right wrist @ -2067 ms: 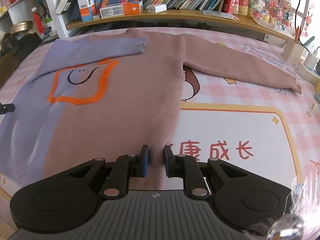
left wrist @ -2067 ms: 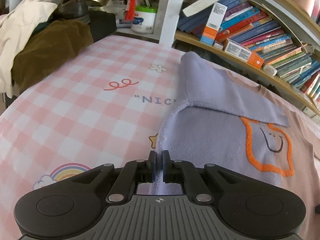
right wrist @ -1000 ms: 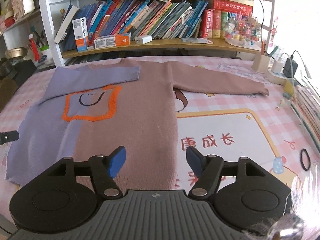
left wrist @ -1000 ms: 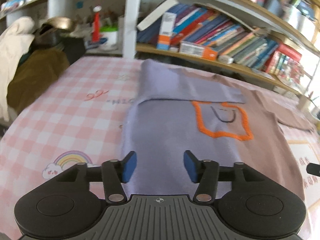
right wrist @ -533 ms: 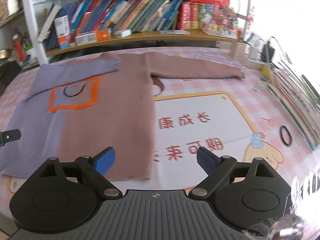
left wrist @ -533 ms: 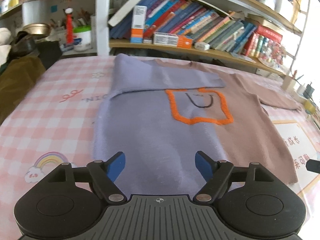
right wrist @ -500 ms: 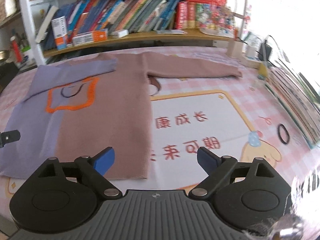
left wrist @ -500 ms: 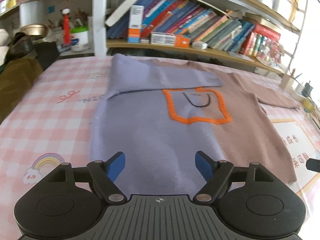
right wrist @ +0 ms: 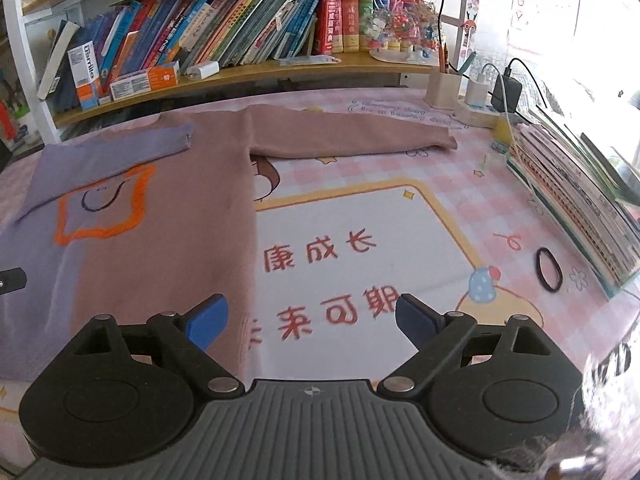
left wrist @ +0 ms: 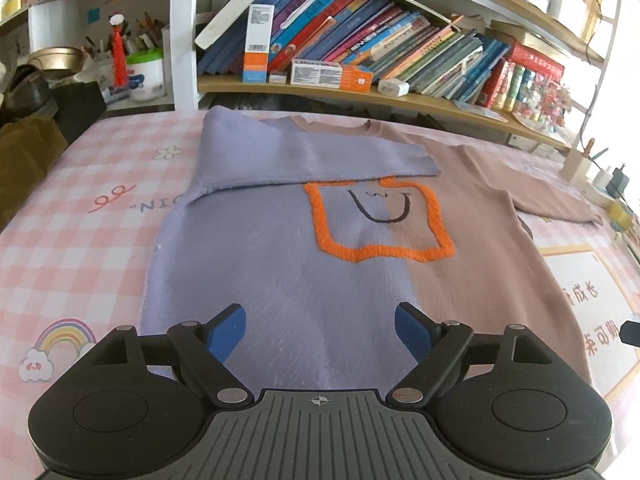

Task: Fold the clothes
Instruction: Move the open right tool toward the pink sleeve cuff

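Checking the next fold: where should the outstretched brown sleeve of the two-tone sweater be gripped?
Probably at the cuff of the brown sleeve, approached from its free far end. The sleeve lies flat and straight, so lifting the cuff lets it swing across the body like the folded purple sleeve.

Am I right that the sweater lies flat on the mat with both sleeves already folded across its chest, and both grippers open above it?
Not quite: only the purple sleeve is folded across the sweater. The brown sleeve lies stretched out on the mat, as the right wrist view shows. Both the left gripper and the right gripper are open.
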